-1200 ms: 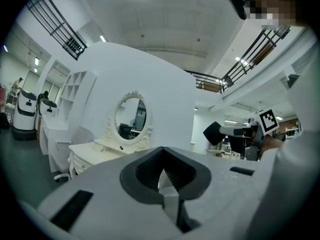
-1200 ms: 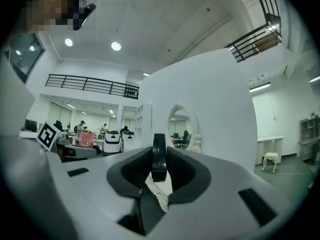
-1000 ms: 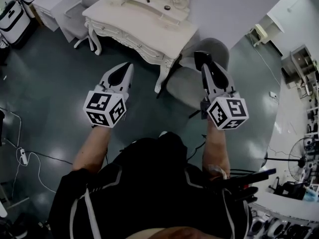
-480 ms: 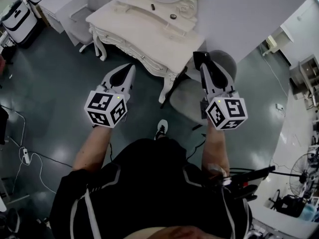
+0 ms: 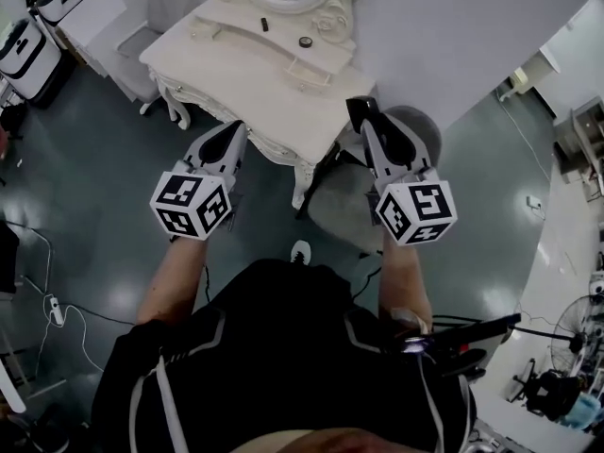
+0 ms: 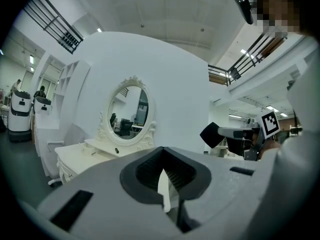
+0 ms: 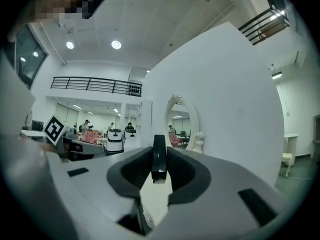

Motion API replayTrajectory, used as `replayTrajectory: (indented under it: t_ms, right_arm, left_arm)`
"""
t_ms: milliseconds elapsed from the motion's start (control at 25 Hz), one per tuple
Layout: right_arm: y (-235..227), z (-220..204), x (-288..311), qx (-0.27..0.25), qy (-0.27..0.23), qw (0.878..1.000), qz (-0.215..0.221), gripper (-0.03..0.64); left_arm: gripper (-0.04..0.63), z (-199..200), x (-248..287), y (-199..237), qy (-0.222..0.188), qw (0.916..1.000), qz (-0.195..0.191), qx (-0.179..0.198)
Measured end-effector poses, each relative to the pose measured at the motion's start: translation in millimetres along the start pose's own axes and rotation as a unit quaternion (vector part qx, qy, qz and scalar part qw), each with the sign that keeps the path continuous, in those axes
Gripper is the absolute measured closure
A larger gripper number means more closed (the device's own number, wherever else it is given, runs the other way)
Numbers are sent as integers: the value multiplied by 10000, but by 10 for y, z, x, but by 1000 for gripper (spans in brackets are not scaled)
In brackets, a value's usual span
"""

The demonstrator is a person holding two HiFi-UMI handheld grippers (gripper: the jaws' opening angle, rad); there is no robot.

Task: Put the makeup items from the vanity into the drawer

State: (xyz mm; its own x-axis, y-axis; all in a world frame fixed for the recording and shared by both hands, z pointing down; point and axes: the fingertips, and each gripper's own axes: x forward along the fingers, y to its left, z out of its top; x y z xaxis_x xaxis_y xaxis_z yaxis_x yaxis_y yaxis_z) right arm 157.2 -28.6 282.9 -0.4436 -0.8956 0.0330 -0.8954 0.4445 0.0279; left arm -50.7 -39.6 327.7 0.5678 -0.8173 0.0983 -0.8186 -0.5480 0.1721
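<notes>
Left hand-held gripper (image 5: 237, 127) has its jaws together with nothing between them. The right hand-held gripper (image 5: 364, 117) is clamped on a flat black piece (image 7: 158, 156), possibly a compact, though edge-on it is hard to name. Both point level toward the vanity desk (image 5: 217, 64), likely carried ready because it lies beyond reach. Only the head view shows the makeup items on the desk's back ledge: a small dark stick (image 5: 265, 25) and a round pot (image 5: 305, 41), both well apart from the grippers. The left gripper view alone shows the black piece side-on, as a diamond, and the oval mirror (image 6: 128, 111) standing upright.
</notes>
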Motion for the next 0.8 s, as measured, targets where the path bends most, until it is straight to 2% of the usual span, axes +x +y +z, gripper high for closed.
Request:
replayTrajectory:
  t_ms: [240, 400, 640, 800]
  right_arm:
    - [-497, -5, 181, 35, -20, 10000, 44, 523]
    - [-792, -36, 290, 48, 15, 10000, 40, 523]
    - [-952, -142, 598, 111, 149, 9998, 7, 523]
    - [-1052, -190, 880, 93, 270, 9995, -165, 523]
  left_arm:
    - [591, 60, 642, -143, 118, 9997, -114, 154]
    - [591, 85, 975, -156, 139, 9997, -174, 62]
    - [591, 64, 1253, 114, 190, 9997, -63, 107]
    - [591, 55, 1519, 344, 214, 9994, -251, 35]
